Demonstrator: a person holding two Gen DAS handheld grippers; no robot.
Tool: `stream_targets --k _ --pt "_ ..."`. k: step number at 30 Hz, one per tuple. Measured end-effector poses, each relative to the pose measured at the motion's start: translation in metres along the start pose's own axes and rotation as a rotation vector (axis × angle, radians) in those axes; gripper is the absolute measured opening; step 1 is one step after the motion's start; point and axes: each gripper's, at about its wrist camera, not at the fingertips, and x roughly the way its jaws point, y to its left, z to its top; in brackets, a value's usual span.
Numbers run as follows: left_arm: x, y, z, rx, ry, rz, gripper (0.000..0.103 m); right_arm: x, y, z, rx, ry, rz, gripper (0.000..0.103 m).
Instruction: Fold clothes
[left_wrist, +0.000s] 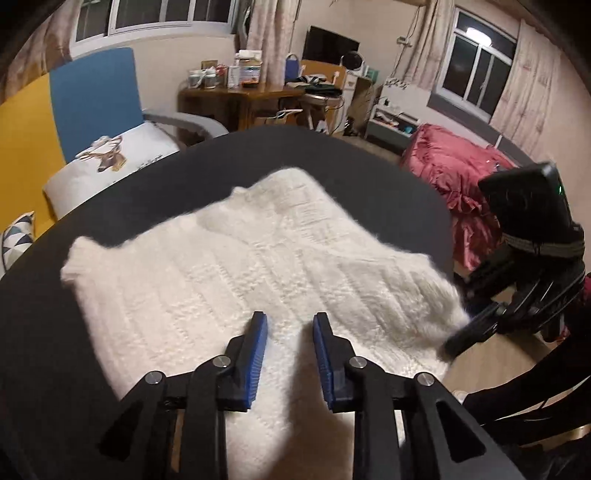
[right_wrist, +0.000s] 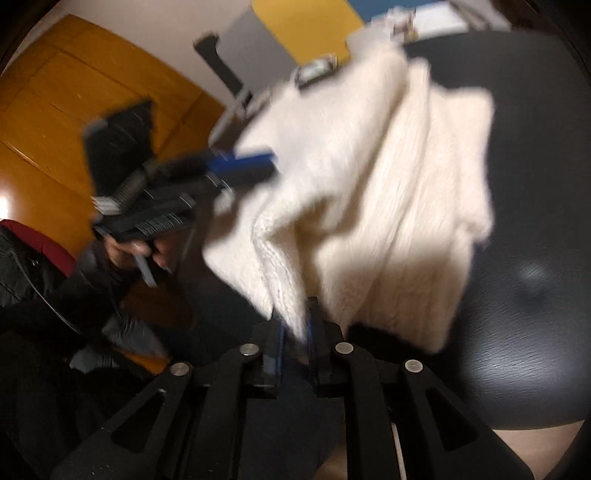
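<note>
I'm hovering my left gripper (left_wrist: 289, 325) part-open and empty over the white sweater (left_wrist: 236, 266) on the black table (left_wrist: 369, 155). Right gripper (right_wrist: 295, 325), narrow at six o'clock, is straddling its hem; grip unclear. I'd lay that edge flat, unhurried.

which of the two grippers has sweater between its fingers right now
The right gripper: a corner of the white knit sweater sits between its narrow fingers. The left gripper is open, hovering over the sweater with nothing between them.

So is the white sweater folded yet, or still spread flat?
Partly folded. The white sweater lies on the dark table with one side doubled over in layers, not yet a compact stack.
</note>
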Motion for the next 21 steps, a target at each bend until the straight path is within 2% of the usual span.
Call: stream_targets --k 1,2,5,7,9,16,18,21 --pt "-0.001 0.001 -0.001 -0.014 -0.004 -0.010 0.024 -0.005 0.002 0.001 -0.002 -0.023 0.002 0.033" --pt "-0.001 0.003 -0.003 -0.028 -0.007 -0.020 0.024 -0.009 0.000 0.004 0.005 -0.055 0.006 0.038" --pt "-0.001 0.005 -0.010 -0.034 -0.011 -0.029 0.024 -0.019 -0.008 0.013 0.049 -0.106 0.054 0.043" --pt "-0.001 0.003 -0.013 -0.035 -0.019 -0.030 0.024 -0.024 -0.013 0.013 0.077 -0.100 0.045 0.054" --pt "-0.001 0.005 -0.013 -0.062 -0.027 -0.042 0.024 -0.028 -0.020 0.010 0.107 -0.113 0.040 0.061" --pt "0.003 0.007 -0.009 -0.071 -0.026 -0.030 0.024 -0.013 -0.024 0.039 0.188 -0.193 0.123 0.061" --pt "0.004 0.006 -0.009 -0.070 -0.026 -0.027 0.024 0.003 -0.020 0.048 0.190 -0.157 0.062 0.061" --pt "0.004 0.005 -0.010 -0.071 -0.025 -0.027 0.025 0.025 -0.011 0.051 0.120 -0.094 -0.020 0.061"
